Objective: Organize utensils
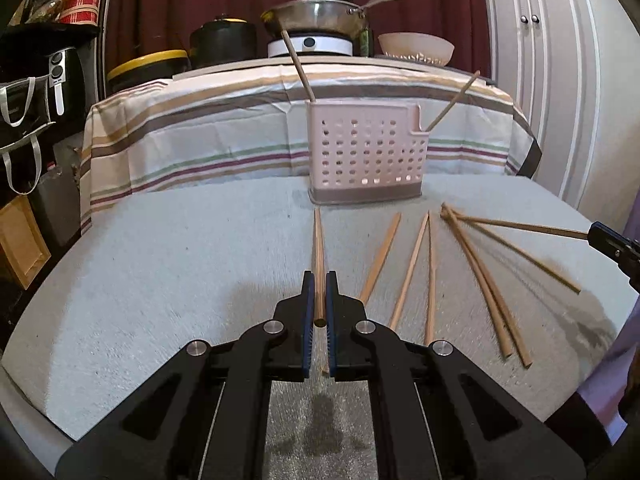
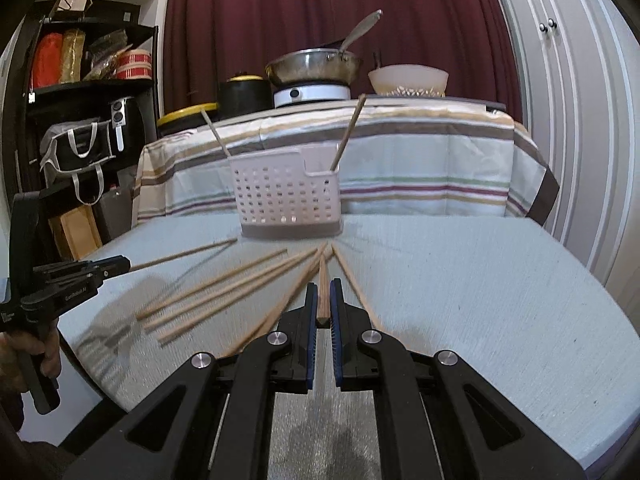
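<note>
Two hand-held grippers work over a table [image 1: 160, 280] covered in pale grey cloth, each clamped on a wooden chopstick. The left gripper [image 1: 319, 292] has its blue-padded jaws nearly closed around the thick end of one chopstick [image 1: 319, 248], which points straight ahead toward the pink perforated utensil holder [image 1: 366, 152] standing near the table's far edge. The right gripper [image 2: 323, 300] likewise pinches a second chopstick [image 2: 322, 284] by its square end, jaws drawn in tight against it, the stick aimed at the holder's base; whether either stick's far tip touches the cloth cannot be told. Two chopsticks already stand tilted inside the holder, one [image 1: 298, 66] leaning from its left end, another [image 1: 454, 100] leaning out of the smaller right-hand compartment. More loose chopsticks [image 1: 480, 276] lie fanned across the middle of the table, between the two grippers and just in front of the holder, some crossing near their tips. Beyond the table's far edge, a striped cloth [image 1: 200, 128] drapes a raised counter carrying a steel pan [image 1: 316, 14] on a white burner and a white bowl [image 1: 416, 48].
</note>
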`<action>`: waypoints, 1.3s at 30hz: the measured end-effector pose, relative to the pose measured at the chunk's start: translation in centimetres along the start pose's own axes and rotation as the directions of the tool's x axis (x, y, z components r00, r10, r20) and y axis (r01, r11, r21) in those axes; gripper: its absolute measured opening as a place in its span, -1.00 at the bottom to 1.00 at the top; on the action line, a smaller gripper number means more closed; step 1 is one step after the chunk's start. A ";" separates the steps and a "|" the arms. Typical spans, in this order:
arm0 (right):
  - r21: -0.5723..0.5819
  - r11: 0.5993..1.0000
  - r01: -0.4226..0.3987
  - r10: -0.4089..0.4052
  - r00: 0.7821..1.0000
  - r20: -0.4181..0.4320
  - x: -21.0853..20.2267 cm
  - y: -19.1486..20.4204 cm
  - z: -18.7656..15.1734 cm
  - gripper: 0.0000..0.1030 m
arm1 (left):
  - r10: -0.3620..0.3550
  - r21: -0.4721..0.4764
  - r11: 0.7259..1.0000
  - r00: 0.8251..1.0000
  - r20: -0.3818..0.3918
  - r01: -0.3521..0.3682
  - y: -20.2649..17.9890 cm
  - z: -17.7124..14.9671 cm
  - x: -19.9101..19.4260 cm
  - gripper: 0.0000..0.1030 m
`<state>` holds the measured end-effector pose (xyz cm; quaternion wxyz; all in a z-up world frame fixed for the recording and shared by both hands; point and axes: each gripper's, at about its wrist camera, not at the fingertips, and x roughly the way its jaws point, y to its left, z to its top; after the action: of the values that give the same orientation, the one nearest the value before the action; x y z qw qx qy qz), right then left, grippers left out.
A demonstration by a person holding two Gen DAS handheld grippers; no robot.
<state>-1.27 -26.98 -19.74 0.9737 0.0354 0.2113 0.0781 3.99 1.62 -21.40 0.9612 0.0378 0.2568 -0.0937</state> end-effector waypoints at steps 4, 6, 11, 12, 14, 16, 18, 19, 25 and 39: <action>0.000 1.000 0.002 -0.002 1.000 0.027 -0.5 0.0 1.0 -0.86 | 0.003 -0.007 1.000 1.000 0.026 -0.002 0.1 0.8 -0.8 -0.89; 0.001 1.000 0.002 -0.002 0.999 0.037 -0.7 0.0 1.4 -0.86 | 0.003 -0.010 1.000 0.999 0.041 -0.003 0.2 1.3 -1.2 -0.89; 0.001 1.000 0.004 -0.004 0.998 0.065 -1.1 0.0 2.5 -0.86 | 0.005 -0.014 1.000 0.997 0.074 -0.004 0.2 2.6 -2.1 -0.89; 0.002 1.000 0.003 -0.003 0.998 0.070 -1.2 -0.1 2.7 -0.86 | 0.006 -0.016 1.000 0.997 0.082 -0.005 0.2 3.0 -2.4 -0.89; 0.003 1.000 0.001 -0.001 0.997 0.083 -1.4 -0.1 3.4 -0.86 | 0.007 -0.017 1.000 0.995 0.098 -0.005 0.2 3.5 -2.8 -0.89; 0.004 1.000 -0.001 0.001 0.996 0.092 -1.5 0.0 3.8 -0.86 | 0.007 -0.018 1.000 0.993 0.115 -0.005 0.3 4.1 -3.2 -0.89; 0.005 1.000 -0.005 0.005 0.995 0.101 -1.6 -0.1 4.5 -0.86 | 0.005 -0.022 1.000 0.992 0.130 -0.002 0.4 4.9 -3.5 -0.89; 0.006 1.000 -0.009 0.008 0.995 0.102 -1.5 -0.1 4.9 -0.86 | 0.004 -0.025 1.000 0.991 0.135 -0.001 0.5 5.3 -3.6 -0.89; 0.004 1.000 -0.016 0.016 0.995 0.101 -0.8 0.0 6.4 -0.86 | 0.001 -0.029 1.000 0.988 0.155 0.004 1.1 7.3 -3.4 -0.89; -0.006 1.000 -0.027 0.028 0.988 0.152 3.5 -0.6 10.9 -0.86 | -0.004 -0.050 0.999 0.987 0.162 0.012 2.1 12.0 -0.5 -0.89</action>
<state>6.47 -27.40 -11.35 0.9859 0.0423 0.1356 0.0890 9.84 2.33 -10.67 0.9791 0.0044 0.1806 -0.0936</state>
